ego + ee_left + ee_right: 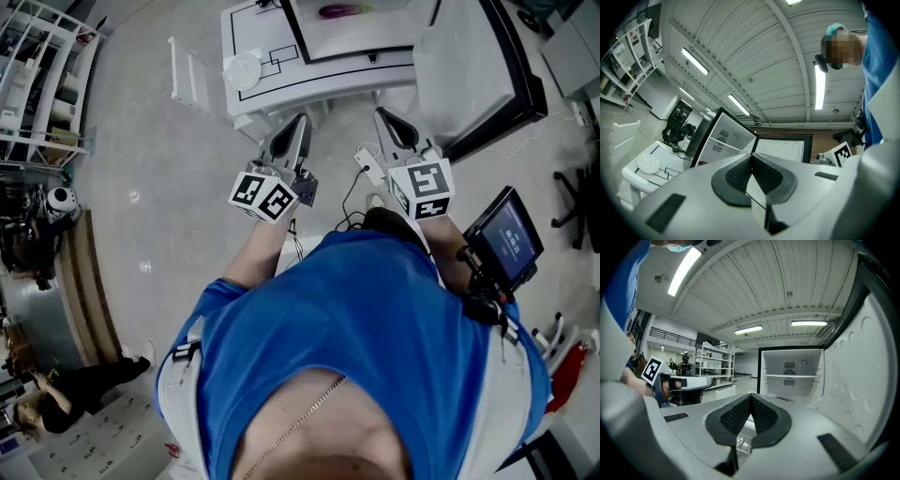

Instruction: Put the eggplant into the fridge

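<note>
Left gripper (298,124) and right gripper (383,116) have fingers (736,416) clenched, empty; eggplant (342,11) lies in fridge (789,380).

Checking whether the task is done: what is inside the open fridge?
A purple eggplant lies inside the fridge, below a shelf; the bottom is hidden by the right hand-held gripper.

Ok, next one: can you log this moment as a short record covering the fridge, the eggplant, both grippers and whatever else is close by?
fridge: in front of the person, door swung open to the right
eggplant: purple, lying inside the fridge, not held
left gripper: jaws together, nothing between them, held out in front of the fridge
right gripper: jaws together, nothing between them, pointing into the fridge
table: white with black lines, left of the open compartment in the head view
plate: white, on the table's near corner
task status: eggplant in the fridge, door not closed
</note>
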`<action>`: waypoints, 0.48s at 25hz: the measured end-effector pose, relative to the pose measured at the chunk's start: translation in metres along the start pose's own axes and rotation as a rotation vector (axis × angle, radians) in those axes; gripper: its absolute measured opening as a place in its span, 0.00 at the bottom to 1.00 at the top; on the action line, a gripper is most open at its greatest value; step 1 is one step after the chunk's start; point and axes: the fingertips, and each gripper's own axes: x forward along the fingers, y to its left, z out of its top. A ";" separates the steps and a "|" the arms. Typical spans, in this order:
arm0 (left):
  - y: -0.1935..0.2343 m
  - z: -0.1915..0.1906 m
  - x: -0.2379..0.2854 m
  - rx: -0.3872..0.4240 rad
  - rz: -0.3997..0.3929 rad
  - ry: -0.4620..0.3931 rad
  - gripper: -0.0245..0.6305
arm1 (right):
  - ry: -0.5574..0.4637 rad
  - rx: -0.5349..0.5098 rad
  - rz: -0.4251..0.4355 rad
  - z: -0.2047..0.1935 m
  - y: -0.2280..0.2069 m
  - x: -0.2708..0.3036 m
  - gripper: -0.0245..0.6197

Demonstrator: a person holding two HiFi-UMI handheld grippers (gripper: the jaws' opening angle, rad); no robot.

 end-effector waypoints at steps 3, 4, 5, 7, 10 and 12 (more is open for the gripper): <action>-0.010 -0.003 0.003 -0.007 -0.009 -0.002 0.05 | -0.020 0.007 0.005 0.000 0.004 -0.014 0.04; -0.013 -0.005 0.004 -0.011 -0.012 -0.002 0.05 | -0.023 0.009 0.004 -0.001 0.004 -0.017 0.04; -0.016 -0.006 0.005 -0.014 -0.015 -0.001 0.05 | -0.027 0.012 0.003 -0.002 0.004 -0.021 0.04; -0.024 -0.008 0.008 -0.015 -0.019 -0.001 0.05 | -0.033 0.016 0.002 -0.003 0.001 -0.030 0.04; -0.045 -0.009 0.017 -0.020 -0.019 -0.005 0.05 | -0.032 0.018 -0.005 -0.002 -0.011 -0.051 0.04; -0.060 -0.010 0.020 -0.020 -0.020 -0.003 0.05 | -0.028 0.021 -0.011 -0.001 -0.020 -0.065 0.04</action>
